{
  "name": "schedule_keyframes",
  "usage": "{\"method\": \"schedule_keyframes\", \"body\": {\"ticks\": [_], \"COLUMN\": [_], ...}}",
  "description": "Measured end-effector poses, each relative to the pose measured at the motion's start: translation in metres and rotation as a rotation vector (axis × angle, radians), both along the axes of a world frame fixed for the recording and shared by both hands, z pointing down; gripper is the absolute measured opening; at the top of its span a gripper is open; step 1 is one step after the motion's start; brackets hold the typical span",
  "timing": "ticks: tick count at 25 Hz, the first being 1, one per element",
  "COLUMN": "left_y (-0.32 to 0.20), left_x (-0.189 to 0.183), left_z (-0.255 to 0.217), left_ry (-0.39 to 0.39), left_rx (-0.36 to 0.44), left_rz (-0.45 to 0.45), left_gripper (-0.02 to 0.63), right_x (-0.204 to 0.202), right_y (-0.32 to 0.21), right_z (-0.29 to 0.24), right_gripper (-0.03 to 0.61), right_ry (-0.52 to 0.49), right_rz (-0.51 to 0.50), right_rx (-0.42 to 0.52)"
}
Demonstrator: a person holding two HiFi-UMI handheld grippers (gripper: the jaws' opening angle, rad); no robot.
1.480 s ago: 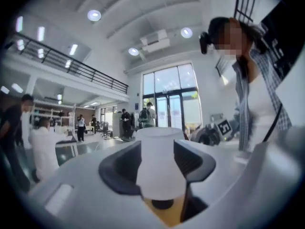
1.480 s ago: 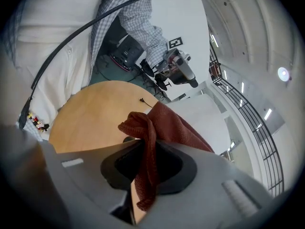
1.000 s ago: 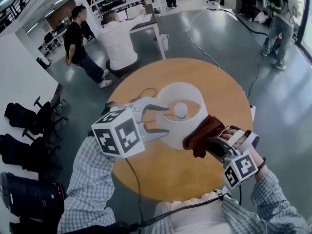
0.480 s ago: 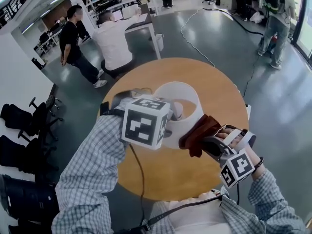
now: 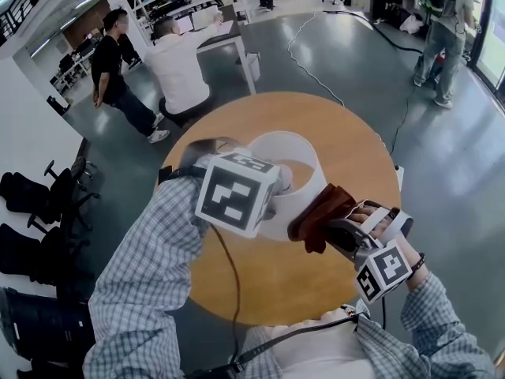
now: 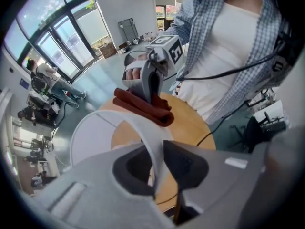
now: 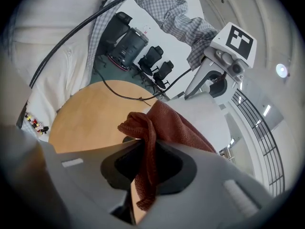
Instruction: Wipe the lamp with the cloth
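Right gripper point(image 7: 147, 162) is clenched on the red-brown cloth point(image 7: 167, 123), held at, or just short of, the near side of the lamp point(image 5: 293, 142). Left gripper point(image 6: 158, 152), jaws just closed down, pinches the lamp's left rim. Judged: lamp braced, wiping itself all outstanding. Beyond the lamp a cable point(image 7: 125, 96) crosses the table point(image 5: 357, 150) and people point(image 5: 177, 65) stand well apart; nothing obstructs.

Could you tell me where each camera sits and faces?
Head view: on the head, looking steeply down at table, lampshade, both sleeves.
Left gripper view: on left gripper, whose jaws have just been closing on the lampshade rim; faces the torso.
Right gripper view: on right gripper, clamping cloth; faces left gripper.
Shared: lampshade, cloth.
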State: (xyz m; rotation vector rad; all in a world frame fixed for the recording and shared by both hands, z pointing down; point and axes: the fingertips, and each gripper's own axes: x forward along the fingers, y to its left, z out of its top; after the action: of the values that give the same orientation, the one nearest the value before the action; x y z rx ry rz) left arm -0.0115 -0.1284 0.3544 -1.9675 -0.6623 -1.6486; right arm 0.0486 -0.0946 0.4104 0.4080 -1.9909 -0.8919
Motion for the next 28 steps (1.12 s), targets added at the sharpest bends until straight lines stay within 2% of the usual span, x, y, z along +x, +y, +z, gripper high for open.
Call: {"method": "schedule_keyframes", "body": {"ticks": [4,8,14,17,22,25,28], "left_y": [-0.014,-0.030,-0.052,-0.056,-0.069,-0.079,-0.084], "left_x": [0.007,0.013,0.005,-0.002,-0.014,-0.023,-0.032], "left_z": [-0.004,-0.012,-0.019,-0.022,-0.024,-0.025,-0.026], "left_ry": [0.033,0.071,0.130,0.152,0.202,0.248,0.284], "left_rx": [-0.021,-0.025,-0.077,-0.123,-0.158,-0.161,-0.183], "left_rz": [-0.050,-0.101,-0.191,-0.254,-0.332,-0.359,-0.407], "left_gripper": [0.057,0.060,0.061,0.063,0.066,0.066,0.067], "right_x": [0.009,0.021,0.062,0.088,0.105,0.100,0.069], "right_y": [-0.010,-0.024,-0.070,-0.098,-0.134,-0.152,-0.162], "right_z": [-0.008,-0.032,-0.069,-0.066,-0.022,0.023,0.056], "right_gripper": [0.061,0.061,0.061,0.061,0.060,0.060,0.060], "right_ry": [-0.067,-0.233,-0.519,-0.641,-0.850,-0.902,-0.892], "right_rz": [0.045,0.115,0.317,0.440,0.648,0.764,0.769], "right_rx": [-0.008,-0.048,-0.032,-0.039,-0.176,-0.294,-0.400]}}
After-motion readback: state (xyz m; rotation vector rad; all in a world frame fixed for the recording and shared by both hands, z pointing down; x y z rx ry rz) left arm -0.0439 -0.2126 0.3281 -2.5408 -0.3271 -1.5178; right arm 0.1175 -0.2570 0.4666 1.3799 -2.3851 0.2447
